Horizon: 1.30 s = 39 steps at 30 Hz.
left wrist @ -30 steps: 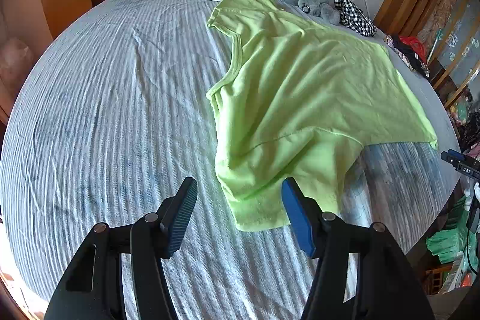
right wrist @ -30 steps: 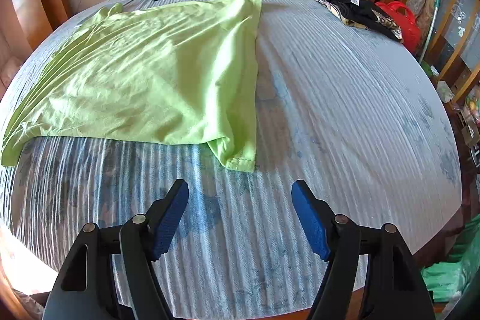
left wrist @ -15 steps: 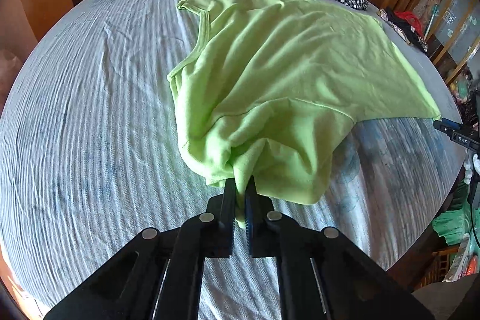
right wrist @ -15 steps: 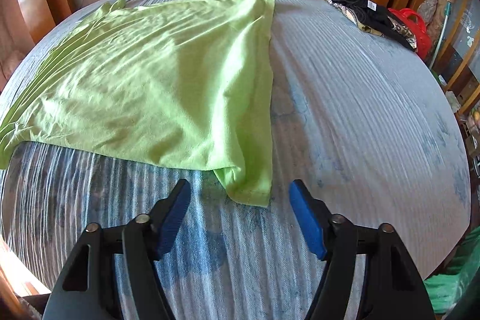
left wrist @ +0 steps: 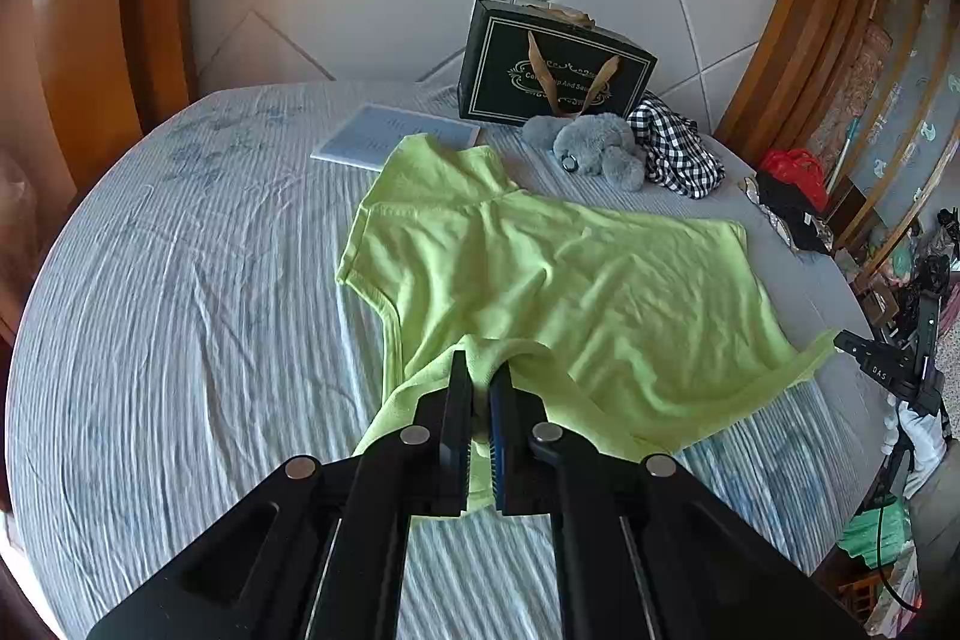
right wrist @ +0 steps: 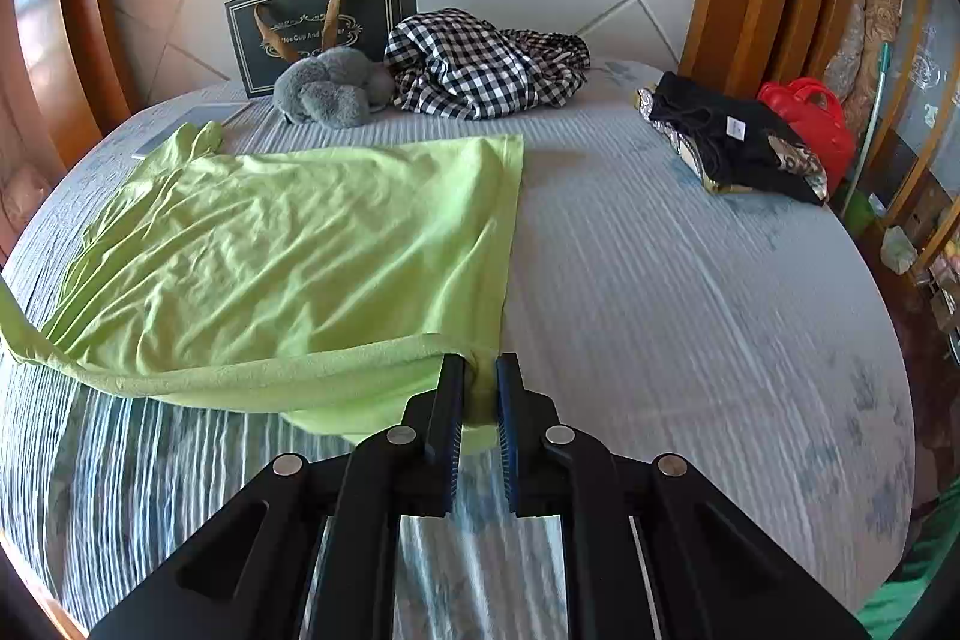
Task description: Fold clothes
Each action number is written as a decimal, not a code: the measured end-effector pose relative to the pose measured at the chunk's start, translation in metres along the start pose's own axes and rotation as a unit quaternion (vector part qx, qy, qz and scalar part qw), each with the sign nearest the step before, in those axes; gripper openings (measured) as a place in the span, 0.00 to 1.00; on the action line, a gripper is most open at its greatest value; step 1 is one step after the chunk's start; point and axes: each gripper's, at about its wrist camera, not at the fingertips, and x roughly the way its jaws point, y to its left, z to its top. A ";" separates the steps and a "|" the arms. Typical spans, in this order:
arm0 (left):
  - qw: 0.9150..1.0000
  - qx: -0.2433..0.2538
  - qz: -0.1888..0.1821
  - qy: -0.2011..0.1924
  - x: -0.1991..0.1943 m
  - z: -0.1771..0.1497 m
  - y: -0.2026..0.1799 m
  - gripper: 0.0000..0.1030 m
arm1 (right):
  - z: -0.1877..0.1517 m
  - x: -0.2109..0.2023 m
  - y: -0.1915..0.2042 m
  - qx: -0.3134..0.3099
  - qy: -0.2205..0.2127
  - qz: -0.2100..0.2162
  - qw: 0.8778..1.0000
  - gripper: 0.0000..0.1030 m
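Note:
A lime green T-shirt [left wrist: 570, 280] lies spread on the bed, neck end to the left, hem to the right. My left gripper [left wrist: 480, 376] is shut on its near sleeve and holds that fabric raised off the bed. In the right wrist view the shirt [right wrist: 288, 244] fills the left half. My right gripper [right wrist: 480, 370] is shut on its near hem corner, lifting the near edge so it hangs between the two grips.
The bed has a pale blue striped sheet [left wrist: 180, 310]. At the headboard stand a dark gift bag [left wrist: 552, 70], a grey plush toy [left wrist: 594, 148], a checked garment [right wrist: 480, 64] and a flat booklet [left wrist: 390, 142]. Dark clothes [right wrist: 732, 142] and a red bag [right wrist: 810, 118] lie right.
My right gripper closed on the hem corner. Both grippers have lifted and the near edge of the shirt has risen off the bed.

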 end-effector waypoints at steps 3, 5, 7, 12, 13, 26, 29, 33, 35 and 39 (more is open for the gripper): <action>1.000 -0.002 0.013 0.000 0.035 0.040 0.005 0.03 | 0.039 0.021 -0.009 0.001 -0.008 0.001 1.000 0.10; 1.000 -0.005 0.023 0.004 0.062 0.067 0.009 0.03 | 0.066 0.039 -0.015 0.001 -0.012 0.002 1.000 0.10; 0.999 -0.007 0.033 0.009 0.091 0.095 0.013 0.03 | 0.092 0.061 -0.022 0.003 -0.010 0.007 1.000 0.10; 0.998 -0.015 0.060 0.031 0.170 0.152 0.023 0.03 | 0.140 0.125 -0.027 -0.011 0.020 0.018 1.000 0.10; 0.997 -0.016 0.066 0.038 0.186 0.160 0.026 0.03 | 0.147 0.139 -0.026 -0.013 0.032 0.021 0.999 0.10; 0.996 -0.018 0.057 0.071 0.180 0.116 0.045 0.52 | 0.093 0.127 -0.054 0.079 0.069 0.010 0.994 0.62; 0.995 -0.018 0.050 0.088 0.161 0.067 0.037 0.53 | 0.059 0.106 -0.054 0.092 0.073 0.015 0.993 0.69; 0.993 -0.018 0.042 0.109 0.150 0.015 0.028 0.53 | 0.025 0.093 -0.054 0.102 0.081 0.030 0.991 0.70; 0.992 -0.022 0.038 0.119 0.149 -0.002 0.022 0.53 | 0.016 0.090 -0.053 0.101 0.081 0.035 0.991 0.70; 0.992 -0.022 0.047 0.117 0.151 -0.019 0.013 0.53 | 0.008 0.089 -0.046 0.092 0.079 0.048 0.991 0.70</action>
